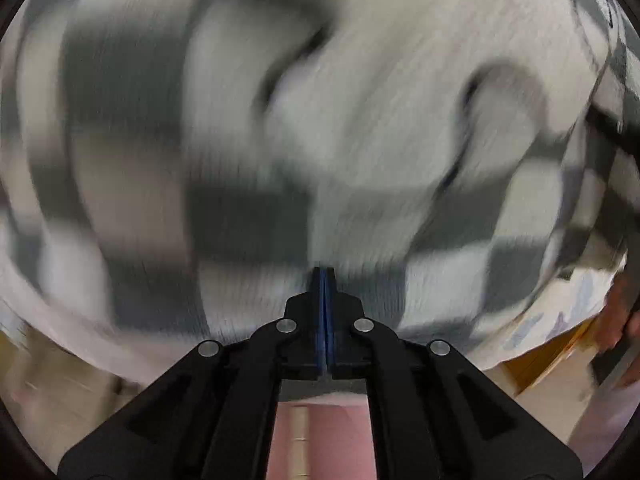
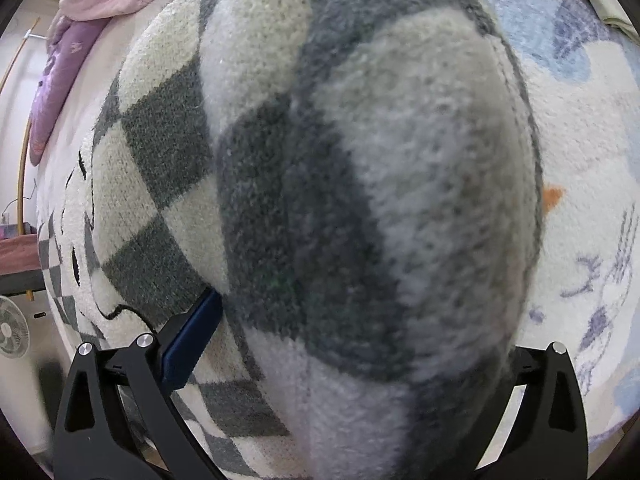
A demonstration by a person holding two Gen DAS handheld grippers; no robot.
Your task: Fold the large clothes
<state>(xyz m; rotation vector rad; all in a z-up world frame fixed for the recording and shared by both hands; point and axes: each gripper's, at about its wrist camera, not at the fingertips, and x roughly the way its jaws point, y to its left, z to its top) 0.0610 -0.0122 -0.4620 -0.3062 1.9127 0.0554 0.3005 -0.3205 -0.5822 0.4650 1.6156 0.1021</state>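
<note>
Lowest in the left wrist view, the left tool (image 1: 324,276): blue pads pressed together, no gap visible, and whether a thin edge of cloth is pinched between them cannot be told, since the tips end right against the fabric. Just beyond, filling nearly the whole frame, the grey-and-cream checked knitted sweater (image 1: 320,120), heavily motion-blurred. At the lower right edge, a hand (image 1: 618,320) with the dark body of the other tool, and a strip of pale printed cover beneath. Below the linkage, a pink surface (image 1: 320,432). In the right wrist view, the right tool (image 2: 360,320) spread wide, left blue pad (image 2: 192,340) bare and clear of the cloth, right finger hidden behind a thick fold of the same sweater (image 2: 360,200) bulging through the gap; draped between the jaws, not clamped. Further out, the white fleece blanket with blue and orange prints (image 2: 592,160) at right, carrying the garment; a lilac quilt (image 2: 64,80) bunched at upper left; a white fan (image 2: 12,332) at far left. Likely step: mid-fold, one flap being carried or dragged over the body of the sweater. Next move, as a judgement: closing the right tool on the bunched fold or slipping free of it, then laying the flap flat and smoothing, edges aligned.
</note>
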